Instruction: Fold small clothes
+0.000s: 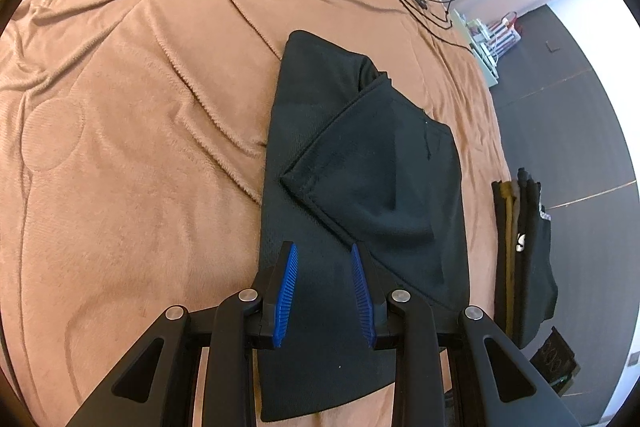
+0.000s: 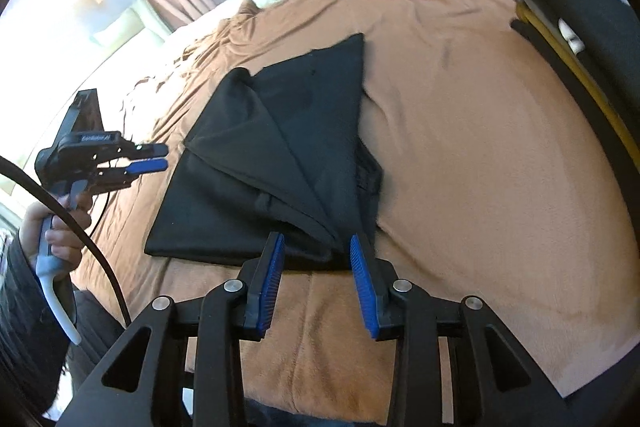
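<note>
A brown plush blanket (image 2: 460, 147) covers the bed, with curtains and bright window light behind it and dark floor off one side. The right gripper (image 2: 318, 241) is spread wide and holds nothing; its blue-padded fingertips (image 2: 357, 247) frame the near edge of the black garment (image 2: 280, 131), just where several fold lines run together into a point. The left gripper (image 1: 323, 251) hangs over the same garment's long flat panel; its own camera shows a clear gap between the pads and nothing pinched, though from the right camera the gap looks narrow. The garment lies flat in mid-blanket, one sleeve or side flap already turned diagonally across the body. Beyond the garment, at the blanket's edge, stands a stack of folded clothes (image 1: 524, 259), and farther up the bed lies a black cable (image 1: 424, 3). To fold well, I judge each gripper should take a corner of the near edge, catching all layers, then lift and carry together so the flap doesn't slide open, and lay the edges squarely.
</note>
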The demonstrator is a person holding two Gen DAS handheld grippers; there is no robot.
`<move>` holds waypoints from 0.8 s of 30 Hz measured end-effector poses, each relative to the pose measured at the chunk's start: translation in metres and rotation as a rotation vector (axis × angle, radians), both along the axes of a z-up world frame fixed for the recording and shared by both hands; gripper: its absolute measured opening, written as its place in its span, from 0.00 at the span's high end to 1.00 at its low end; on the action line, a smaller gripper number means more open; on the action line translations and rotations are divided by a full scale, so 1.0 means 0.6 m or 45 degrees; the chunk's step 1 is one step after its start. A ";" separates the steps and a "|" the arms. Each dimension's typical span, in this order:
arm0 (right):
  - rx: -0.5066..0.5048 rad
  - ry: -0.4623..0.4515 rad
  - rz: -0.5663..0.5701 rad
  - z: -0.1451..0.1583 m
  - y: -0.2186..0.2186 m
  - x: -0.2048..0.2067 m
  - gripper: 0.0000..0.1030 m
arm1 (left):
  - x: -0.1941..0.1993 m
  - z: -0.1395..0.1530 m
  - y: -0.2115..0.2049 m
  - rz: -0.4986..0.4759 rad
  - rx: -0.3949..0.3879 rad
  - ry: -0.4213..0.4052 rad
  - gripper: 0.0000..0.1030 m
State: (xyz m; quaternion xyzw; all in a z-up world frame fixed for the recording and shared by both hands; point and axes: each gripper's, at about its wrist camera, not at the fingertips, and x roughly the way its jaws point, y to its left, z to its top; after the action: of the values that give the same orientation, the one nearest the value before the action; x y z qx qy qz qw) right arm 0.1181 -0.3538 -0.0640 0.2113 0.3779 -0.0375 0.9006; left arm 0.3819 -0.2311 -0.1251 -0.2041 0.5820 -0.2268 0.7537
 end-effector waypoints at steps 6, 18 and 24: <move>-0.062 0.096 -0.010 -0.012 0.012 0.023 0.69 | 0.006 -0.005 0.001 0.006 -0.013 0.014 0.71; -0.032 0.112 0.018 -0.012 0.012 0.027 0.82 | 0.023 -0.023 -0.001 0.026 -0.041 0.050 0.71; -0.009 0.070 -0.001 -0.010 0.002 0.018 0.97 | 0.041 -0.022 -0.011 0.059 -0.054 0.030 0.71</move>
State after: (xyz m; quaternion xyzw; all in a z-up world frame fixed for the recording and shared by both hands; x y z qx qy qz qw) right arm 0.1288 -0.3524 -0.0698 0.2071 0.4022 -0.0450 0.8907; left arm 0.4064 -0.2378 -0.1383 -0.2362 0.5811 -0.2191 0.7474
